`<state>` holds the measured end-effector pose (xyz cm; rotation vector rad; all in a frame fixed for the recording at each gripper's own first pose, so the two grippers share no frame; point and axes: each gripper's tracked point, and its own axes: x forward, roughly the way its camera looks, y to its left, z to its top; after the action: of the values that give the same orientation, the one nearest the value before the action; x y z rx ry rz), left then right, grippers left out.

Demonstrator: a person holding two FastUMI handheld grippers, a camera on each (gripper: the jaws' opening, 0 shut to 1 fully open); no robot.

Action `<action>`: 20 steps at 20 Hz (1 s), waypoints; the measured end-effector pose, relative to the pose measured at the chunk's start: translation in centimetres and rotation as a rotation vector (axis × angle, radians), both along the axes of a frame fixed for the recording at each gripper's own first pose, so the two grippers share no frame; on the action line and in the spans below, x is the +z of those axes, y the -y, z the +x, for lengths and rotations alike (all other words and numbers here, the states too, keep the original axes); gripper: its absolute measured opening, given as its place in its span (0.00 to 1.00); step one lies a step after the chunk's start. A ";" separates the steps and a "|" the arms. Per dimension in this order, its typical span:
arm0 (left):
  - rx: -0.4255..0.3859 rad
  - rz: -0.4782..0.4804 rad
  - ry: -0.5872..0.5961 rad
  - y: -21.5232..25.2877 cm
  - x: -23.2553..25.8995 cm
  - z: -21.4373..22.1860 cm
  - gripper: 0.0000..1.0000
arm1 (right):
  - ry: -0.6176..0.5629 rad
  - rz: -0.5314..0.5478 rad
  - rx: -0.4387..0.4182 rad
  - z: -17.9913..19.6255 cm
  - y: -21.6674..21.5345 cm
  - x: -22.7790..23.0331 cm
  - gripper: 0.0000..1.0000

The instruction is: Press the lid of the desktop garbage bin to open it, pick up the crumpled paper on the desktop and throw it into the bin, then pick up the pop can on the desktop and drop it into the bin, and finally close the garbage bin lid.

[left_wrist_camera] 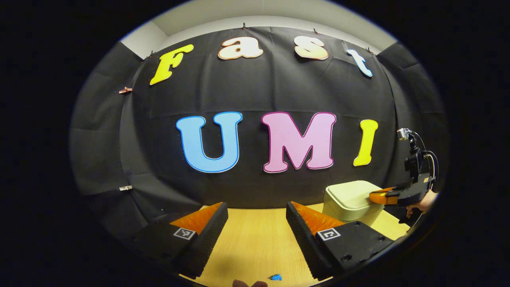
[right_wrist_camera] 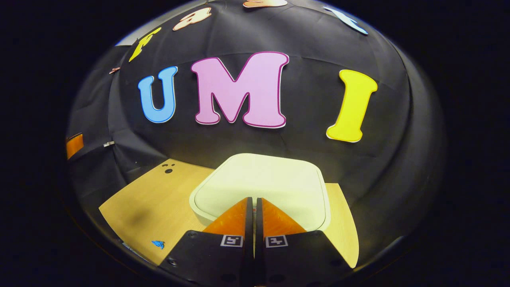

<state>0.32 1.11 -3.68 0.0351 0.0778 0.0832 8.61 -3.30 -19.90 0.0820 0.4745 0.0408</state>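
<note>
While the right gripper [right_wrist_camera: 253,201] hangs over the front part of the garbage bin's lid [right_wrist_camera: 263,183] with its two fingers drawn together and nothing between them, the bin [left_wrist_camera: 350,201] sits shut at the far right of the wooden desktop [left_wrist_camera: 255,239], close to the black cloth wall. From the left gripper view, the same tool reaches in from the right, its tips at the lid's edge, a hand [left_wrist_camera: 424,203] behind it; whether the tips already touch the lid cannot be told. The left gripper [left_wrist_camera: 257,221] waits well apart from the bin, fingers spread wide and empty. The risks now are plain: a press landing too near the rim could tip or shove the light bin toward the wall rather than release the catch, and narrow closed tips could skid on the smooth lid. A small blue scrap [right_wrist_camera: 158,244] lies at the desk's near edge.
</note>
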 end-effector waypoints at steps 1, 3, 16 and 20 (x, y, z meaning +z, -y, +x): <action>0.001 0.001 0.002 0.0 0.2 0.0 0.95 | 0.014 0.006 0.000 0.4 0.0 0.8 0.06; 0.003 0.001 0.007 -0.1 0.3 -0.2 0.95 | 0.045 0.008 -0.003 0.9 0.2 1.8 0.06; -0.004 0.009 0.006 -0.8 0.2 -1.3 0.95 | 0.183 -0.018 -0.029 0.5 0.2 6.9 0.05; -0.024 0.006 -0.002 -0.5 -0.2 -1.4 0.95 | 0.204 -0.044 -0.014 -0.4 -0.3 7.7 0.14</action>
<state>-1.03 1.64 -3.90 0.0419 0.0793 0.0598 8.18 -2.98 -12.22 0.0369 0.2713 0.0249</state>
